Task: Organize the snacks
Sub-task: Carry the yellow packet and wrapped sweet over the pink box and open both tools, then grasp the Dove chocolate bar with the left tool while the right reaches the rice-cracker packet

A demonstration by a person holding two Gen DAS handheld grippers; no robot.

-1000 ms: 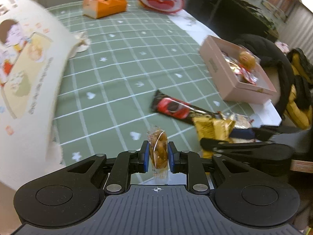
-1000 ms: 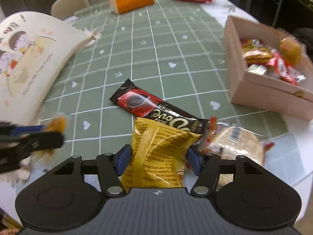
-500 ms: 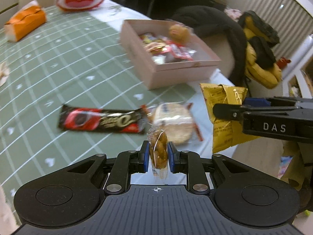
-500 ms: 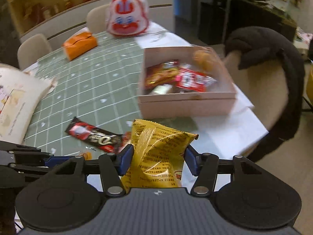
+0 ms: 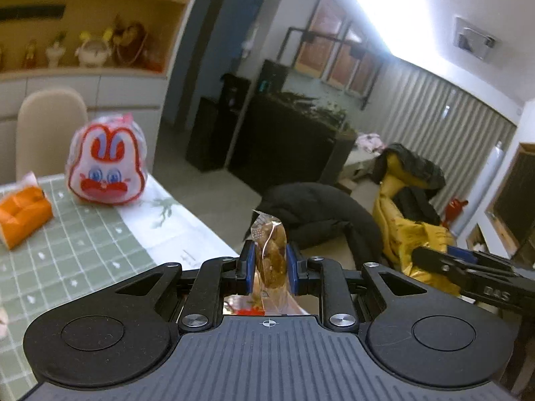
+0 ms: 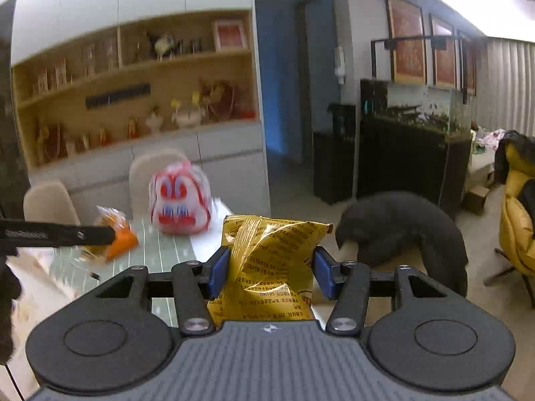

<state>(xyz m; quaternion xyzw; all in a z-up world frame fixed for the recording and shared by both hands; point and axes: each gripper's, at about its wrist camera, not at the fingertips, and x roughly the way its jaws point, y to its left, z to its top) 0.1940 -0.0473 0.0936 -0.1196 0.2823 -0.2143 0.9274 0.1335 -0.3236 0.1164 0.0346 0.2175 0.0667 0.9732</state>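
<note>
My left gripper is shut on a small clear-wrapped brown snack and holds it upright, high above the table's right edge. My right gripper is shut on a yellow snack packet and holds it up in the air. The right gripper shows at the right of the left wrist view, and the left gripper's finger shows at the left of the right wrist view. The pink snack box is out of sight below both cameras.
The green checked tablecloth carries a rabbit-face bag and an orange tissue pack at the far end. A black coat lies over a chair on the right. Beige chairs stand behind the table.
Both grippers have lifted and tilted up with their snacks. The table, the chocolate bar and the pink box have dropped out of view, and the room's far side now shows.
</note>
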